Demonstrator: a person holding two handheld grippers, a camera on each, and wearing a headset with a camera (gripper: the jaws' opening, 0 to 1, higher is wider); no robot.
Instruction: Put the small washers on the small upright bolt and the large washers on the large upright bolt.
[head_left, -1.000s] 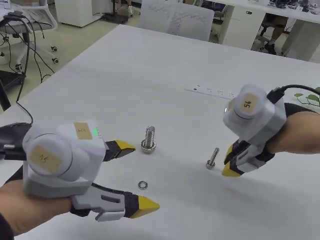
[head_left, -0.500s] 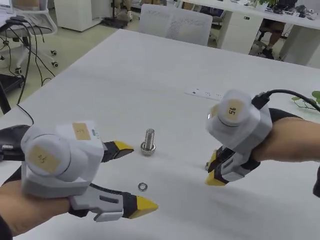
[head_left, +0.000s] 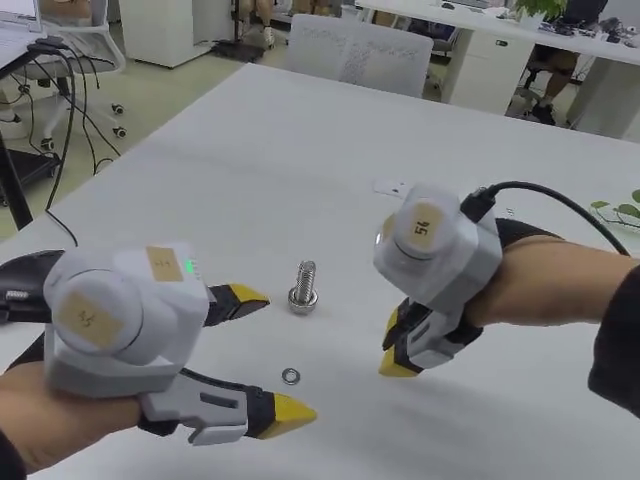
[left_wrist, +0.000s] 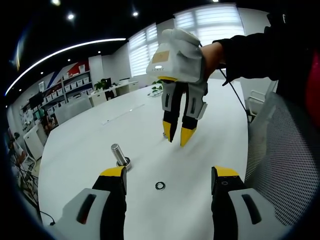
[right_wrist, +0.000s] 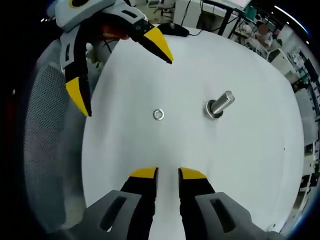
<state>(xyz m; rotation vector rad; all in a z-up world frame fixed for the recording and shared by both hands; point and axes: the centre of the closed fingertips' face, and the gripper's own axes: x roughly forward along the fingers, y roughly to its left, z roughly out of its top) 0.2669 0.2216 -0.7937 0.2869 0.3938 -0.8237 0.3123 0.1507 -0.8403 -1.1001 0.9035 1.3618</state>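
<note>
On the white desk (head_left: 250, 150), one large bolt (head_left: 303, 285) is seen standing upright on its head, threads pointing up. A ring sits at its foot, and whether that ring is a washer or part of the bolt cannot be told. One small washer (head_left: 290, 376) is seen lying flat on the bare desk, near the bolt but apart from it, on the side toward the person. Two grippers are held over the desk. The left gripper (head_left: 268, 352) is held low at the near left, its jaws spread wide with nothing between them. In the left gripper view the washer is found just ahead of the gap between the two yellow tips, and the bolt ahead of the left-hand tip. The right gripper (head_left: 393, 345) is held to the right of the bolt, tips pointed down at the desk. In the right gripper view its jaws are drawn close, with a slim strip of desk showing between them and nothing gripped. In that view the washer and the bolt are seen ahead of the tips, well clear of them. One black cable (head_left: 530, 192) is seen running from the right gripper, and one white power strip (head_left: 392, 187) is seen lying farther back on the desk.
</note>
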